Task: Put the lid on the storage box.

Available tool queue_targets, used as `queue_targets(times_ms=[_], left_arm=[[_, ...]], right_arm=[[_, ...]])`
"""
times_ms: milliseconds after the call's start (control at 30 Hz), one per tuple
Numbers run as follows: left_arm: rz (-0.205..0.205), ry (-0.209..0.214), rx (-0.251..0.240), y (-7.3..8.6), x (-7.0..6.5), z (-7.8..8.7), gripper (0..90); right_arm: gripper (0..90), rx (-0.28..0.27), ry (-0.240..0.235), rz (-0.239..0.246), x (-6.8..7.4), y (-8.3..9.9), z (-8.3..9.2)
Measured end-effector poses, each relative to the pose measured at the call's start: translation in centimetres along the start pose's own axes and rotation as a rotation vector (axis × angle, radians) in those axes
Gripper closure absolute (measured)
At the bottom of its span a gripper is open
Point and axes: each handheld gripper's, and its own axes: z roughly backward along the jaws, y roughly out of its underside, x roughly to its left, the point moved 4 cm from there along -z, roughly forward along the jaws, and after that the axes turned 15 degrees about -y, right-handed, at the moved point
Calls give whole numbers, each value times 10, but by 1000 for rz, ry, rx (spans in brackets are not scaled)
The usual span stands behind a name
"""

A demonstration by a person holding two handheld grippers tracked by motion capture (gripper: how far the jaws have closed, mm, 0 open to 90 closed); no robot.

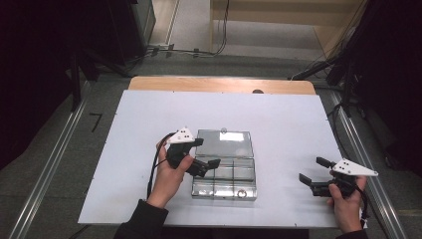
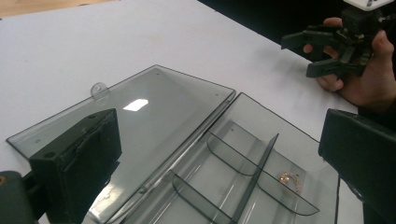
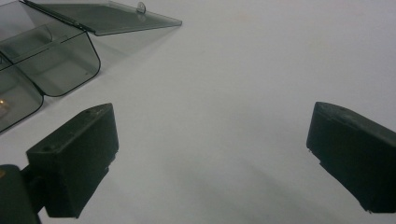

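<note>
smoky clear plastic box (image 1: 224, 177), lid (image 1: 224, 143) flat open, lay mid-table (image 1: 278, 119); a small ring (image 1: 242, 193) sat in its near-right compartment. left gripper (image 1: 205, 153) gaped over its left edge; right gripper (image 1: 312, 171) gaped over bare white surface.

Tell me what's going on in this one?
A person holds a claw in each hand at a white table. A clear box lies with its lid flat open behind it. The left claw hovers open over the box's left side, holding nothing. The right claw waits open off to the right, above bare table. A small ring sits in the box's near right compartment.
</note>
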Motion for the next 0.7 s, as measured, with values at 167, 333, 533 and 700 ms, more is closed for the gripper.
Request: queue_targets(times_ms=[167,333,533,700], left_arm=[[22,-5,-8,1,7,0,0],[47,-22,-10,2,15,-1,0],[89,-43,-1,4,26,-4,0],[111,-55,5,5,31,-9,0]], right_arm=[[8,4,8,1,0,-1,0],[8,10,9,-5,1,-4,0],[8,9,-11,5,14,-16,-6],[8,2,-38,27,25,-31,-11]])
